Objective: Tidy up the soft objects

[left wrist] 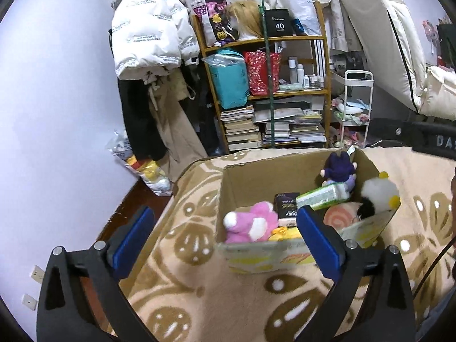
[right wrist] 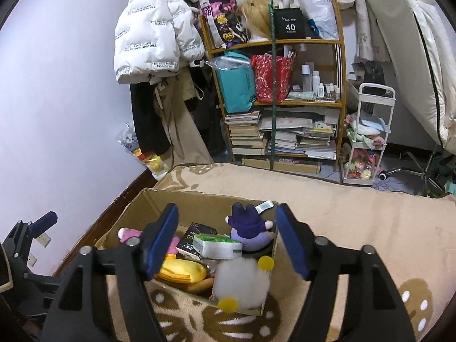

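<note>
A cardboard box (left wrist: 250,179) (right wrist: 136,208) sits on a beige patterned blanket. In it lie a pink plush (left wrist: 250,222) (right wrist: 126,233), a purple plush (left wrist: 339,169) (right wrist: 250,228), a white fluffy plush with yellow parts (left wrist: 376,192) (right wrist: 242,282), a tissue pack (left wrist: 322,196) (right wrist: 218,246), a black packet (left wrist: 286,203) (right wrist: 193,239) and a yellow soft toy (right wrist: 182,273). My left gripper (left wrist: 225,245) is open and empty in front of the box. My right gripper (right wrist: 228,245) is open and empty above the box. The left gripper (right wrist: 37,228) also shows at the far left of the right wrist view.
The blanket (left wrist: 228,299) (right wrist: 356,213) covers a bed. Behind stand a wooden shelf (left wrist: 270,40) (right wrist: 285,42) with books and bags, a white trolley (left wrist: 356,105) (right wrist: 370,131), hanging clothes and a white jacket (left wrist: 151,28). A plastic bag of toys (left wrist: 148,168) lies on the floor by the wall.
</note>
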A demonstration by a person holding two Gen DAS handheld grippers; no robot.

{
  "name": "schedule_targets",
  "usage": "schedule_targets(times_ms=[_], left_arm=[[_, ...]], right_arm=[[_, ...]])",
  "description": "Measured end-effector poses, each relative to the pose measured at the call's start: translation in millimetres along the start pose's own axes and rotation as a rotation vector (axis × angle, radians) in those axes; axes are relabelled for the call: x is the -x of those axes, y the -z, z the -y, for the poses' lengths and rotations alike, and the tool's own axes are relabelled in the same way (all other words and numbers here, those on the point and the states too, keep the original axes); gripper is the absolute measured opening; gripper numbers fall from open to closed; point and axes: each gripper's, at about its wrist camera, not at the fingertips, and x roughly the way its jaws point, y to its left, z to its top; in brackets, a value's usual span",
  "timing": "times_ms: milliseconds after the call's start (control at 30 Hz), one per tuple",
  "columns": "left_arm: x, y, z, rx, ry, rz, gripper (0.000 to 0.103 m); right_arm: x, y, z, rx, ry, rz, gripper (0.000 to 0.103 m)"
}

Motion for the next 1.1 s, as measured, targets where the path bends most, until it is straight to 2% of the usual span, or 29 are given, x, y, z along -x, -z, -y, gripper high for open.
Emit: schedule_targets(times_ms=[67, 167, 367, 700, 867, 1100], left_arm=[[7.5, 2.8, -2.1, -0.005, -0.015, 0.011, 0.099], [22.3, 6.9, -1.0, -0.025, -0.076, 0.050, 0.100], [45.9, 11.2, 0.2, -0.039, -0.093, 0.069, 0.101], [88.6, 25.3, -6.7, -0.026, -0.097, 0.079, 0.101], [113.9, 28.9, -14.9, 0.020, -0.076, 0.112, 0.101], [139.2, 33.0, -30.0, 0.079, -0.070, 0.142, 0.101]], right_arm=[[9.9, 1.1, -1.0, 0.008, -0.005, 0.002, 0.081], [25.4, 4.7, -2.9, 0.011, -0.004, 0.012, 0.090], [55.6, 4.7, -5.1, -0.011, 0.006, 0.044, 0.103], [100.7, 10.1, -9.8, 0.029, 0.045, 0.090, 0.103], [121.2, 21.4, -8.4, 0.054, 0.103, 0.114, 0.103], [140.2, 35.0, -2.7, 0.033, 0.099, 0.170, 0.103]])
